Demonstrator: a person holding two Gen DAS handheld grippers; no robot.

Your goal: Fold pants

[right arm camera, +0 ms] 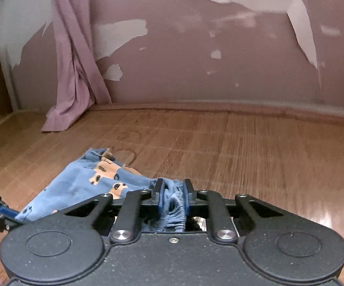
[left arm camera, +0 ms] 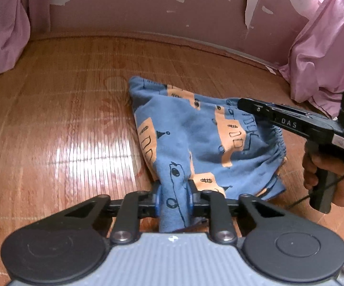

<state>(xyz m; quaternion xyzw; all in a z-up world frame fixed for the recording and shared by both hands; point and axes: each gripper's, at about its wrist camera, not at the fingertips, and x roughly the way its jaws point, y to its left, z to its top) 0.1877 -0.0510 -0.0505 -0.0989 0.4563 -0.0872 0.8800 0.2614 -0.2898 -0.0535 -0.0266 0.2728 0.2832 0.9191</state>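
bare mat [left arm camera: 52, 131] left of pants [left arm camera: 195, 138]

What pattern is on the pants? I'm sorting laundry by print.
Blue pants with orange blocks and dark line-drawn doodles; clearest in the left wrist view.

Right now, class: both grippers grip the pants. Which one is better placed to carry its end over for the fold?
Probably the left gripper: it pinches a narrow leg end of the pants; the right gripper holds the bulkier waistband.
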